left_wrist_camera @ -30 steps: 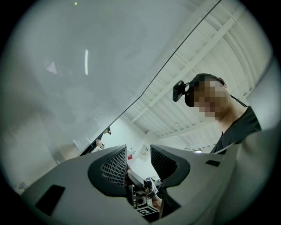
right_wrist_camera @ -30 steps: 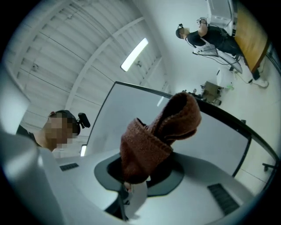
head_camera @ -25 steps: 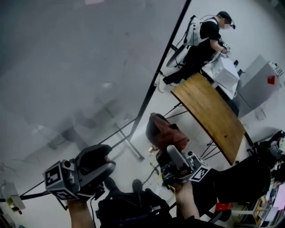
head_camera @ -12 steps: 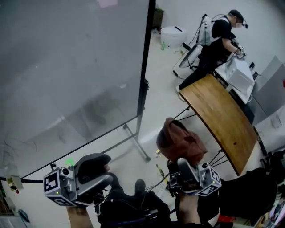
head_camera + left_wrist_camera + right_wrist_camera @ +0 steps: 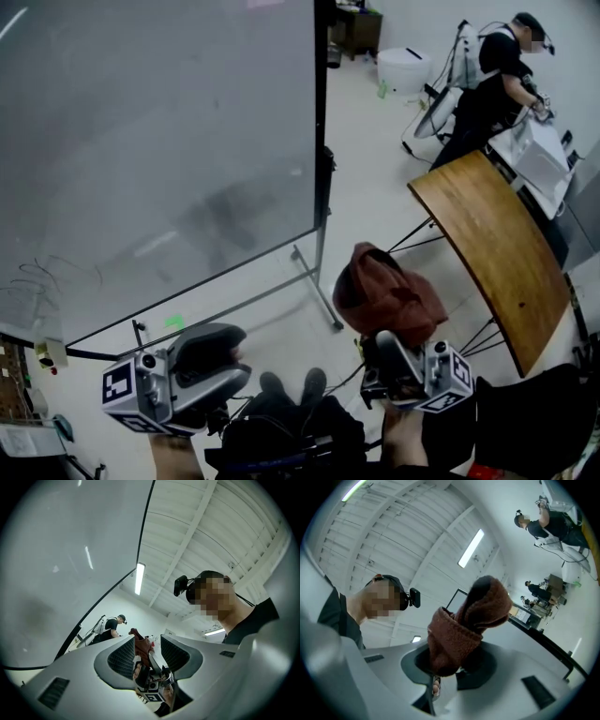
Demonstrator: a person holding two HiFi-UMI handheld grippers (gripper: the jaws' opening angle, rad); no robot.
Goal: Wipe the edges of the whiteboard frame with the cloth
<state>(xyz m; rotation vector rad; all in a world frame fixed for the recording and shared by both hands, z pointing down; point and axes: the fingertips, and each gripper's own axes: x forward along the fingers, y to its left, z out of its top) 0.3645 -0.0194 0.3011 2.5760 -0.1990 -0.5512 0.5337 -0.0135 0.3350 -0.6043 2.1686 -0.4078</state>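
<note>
The whiteboard [image 5: 159, 150] fills the upper left of the head view. Its black frame [image 5: 321, 112] runs down the right side and along the slanted bottom edge. A brown cloth [image 5: 386, 298] stands bunched above my right gripper [image 5: 382, 345], which is shut on it low at centre right, apart from the board. The right gripper view shows the cloth [image 5: 464, 625] clamped between the jaws. My left gripper [image 5: 228, 361] is held low at left, below the board's bottom edge, open and empty. In the left gripper view the board [image 5: 70, 559] and its frame [image 5: 140, 545] lie left of the gripper [image 5: 147, 654].
The board's stand legs [image 5: 317, 286] rest on the pale floor. A wooden table [image 5: 497, 244] stands at right, and another person [image 5: 492, 75] works at a white machine beyond it. A white bin [image 5: 403, 66] sits at the back. My shoes [image 5: 291, 386] show below.
The head view has swung, so the board now looks upright and its right frame edge vertical. Both grippers stay low, shifted slightly right, with the cloth still held in the right one.
</note>
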